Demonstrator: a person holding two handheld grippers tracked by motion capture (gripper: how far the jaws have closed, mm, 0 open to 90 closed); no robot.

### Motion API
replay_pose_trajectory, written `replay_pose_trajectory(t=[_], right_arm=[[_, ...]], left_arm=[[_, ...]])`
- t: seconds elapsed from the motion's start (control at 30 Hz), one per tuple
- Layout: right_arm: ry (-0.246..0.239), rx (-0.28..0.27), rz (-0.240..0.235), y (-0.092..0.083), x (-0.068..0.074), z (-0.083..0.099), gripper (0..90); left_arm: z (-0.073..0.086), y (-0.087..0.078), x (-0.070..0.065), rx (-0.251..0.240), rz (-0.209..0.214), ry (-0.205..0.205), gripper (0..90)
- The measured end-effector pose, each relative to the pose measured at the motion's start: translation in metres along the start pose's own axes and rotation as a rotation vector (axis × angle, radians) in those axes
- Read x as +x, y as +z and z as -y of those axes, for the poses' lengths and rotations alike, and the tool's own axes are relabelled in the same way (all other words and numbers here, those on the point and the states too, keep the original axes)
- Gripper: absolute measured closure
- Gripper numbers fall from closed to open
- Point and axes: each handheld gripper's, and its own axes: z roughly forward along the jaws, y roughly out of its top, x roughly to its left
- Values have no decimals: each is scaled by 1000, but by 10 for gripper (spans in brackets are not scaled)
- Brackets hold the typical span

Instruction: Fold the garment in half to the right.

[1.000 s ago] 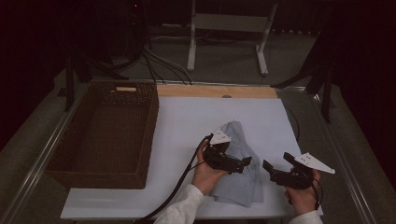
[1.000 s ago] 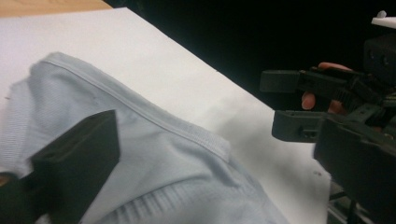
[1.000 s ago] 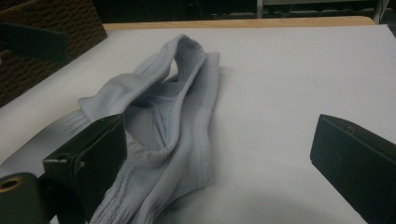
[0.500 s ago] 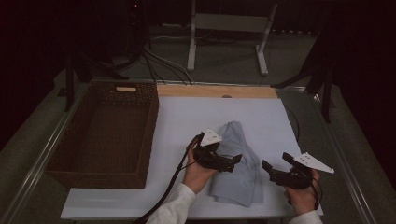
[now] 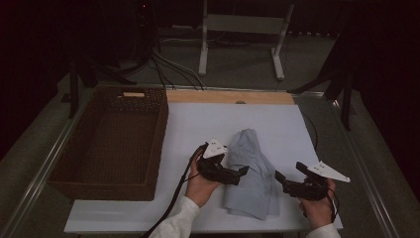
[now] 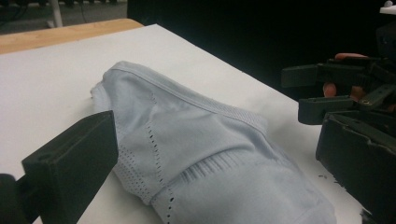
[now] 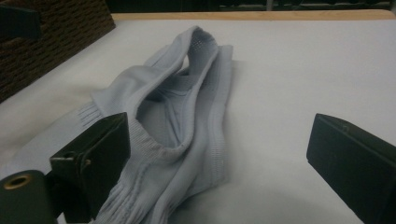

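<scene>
Lower centre of the high view, and both tools are closing on the pale blue garment (image 5: 250, 176), which lies bunched on the white table top (image 5: 208, 124). Left gripper (image 5: 242, 171) sits at the cloth's left edge, jaws spread wide with nothing between them; in its own view the fabric (image 6: 205, 154) fills the gap ahead, so it looks lined up to pinch a fold. Right gripper (image 5: 278, 177) waits just off the cloth's right edge, also gaping and empty, its view looking along the ribbed hem (image 7: 154, 149). 2 tools flanking 1 garment: my read is a grab from both sides. Room to work? Plenty of bare white toward the upper right of the frame. At the left, the wicker basket (image 5: 74, 173) stands open, its wall near the left hand.
</scene>
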Motion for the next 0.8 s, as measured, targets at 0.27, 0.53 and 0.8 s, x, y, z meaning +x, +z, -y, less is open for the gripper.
replay_pose_trajectory(t=[0.27,0.53,0.8], right_arm=[[1,14,-20,3,4,-2,125],[0,36,-48,8,6,-4,214],[-33,84,-95,15,13,-3,389]], left_arm=[[5,-9,3,6,-11,18,0],[10,-17,7,10,-23,15,0],[19,-23,8,30,-27,15,0]])
